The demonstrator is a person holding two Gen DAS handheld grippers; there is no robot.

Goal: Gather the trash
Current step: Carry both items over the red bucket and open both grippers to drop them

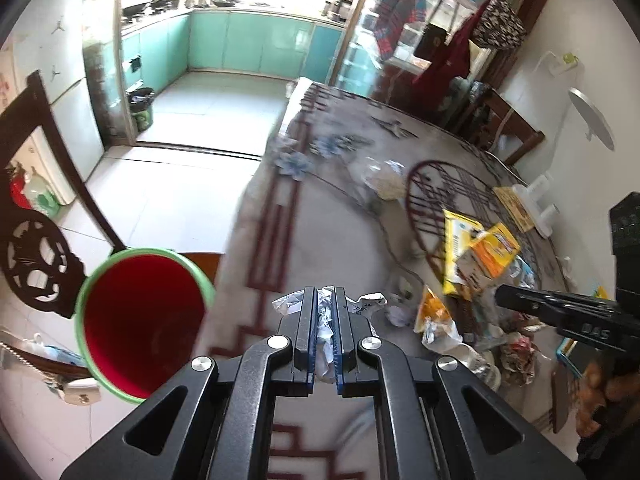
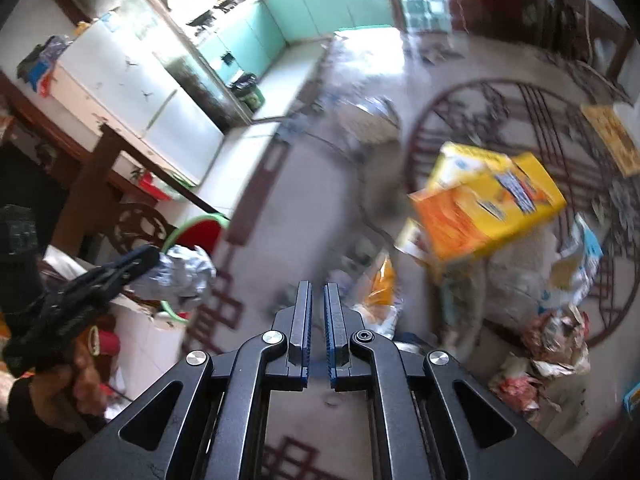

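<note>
Left tool (image 1: 325,300) grips crumpled paper (image 1: 326,332) beside table edge (image 1: 256,184).

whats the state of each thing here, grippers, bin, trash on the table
left gripper: shut on crumpled paper
right gripper: shut, nothing between its fingers
red bin: upright, open top, beside the table
yellow box: opened, tilted on the pile
wrappers: crumpled, lying on the table

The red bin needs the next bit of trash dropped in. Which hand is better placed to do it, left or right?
Left. The left gripper is already shut on crumpled paper, with the red bin just beside it. The right gripper is shut on nothing, over the trash pile near the yellow box.
</note>
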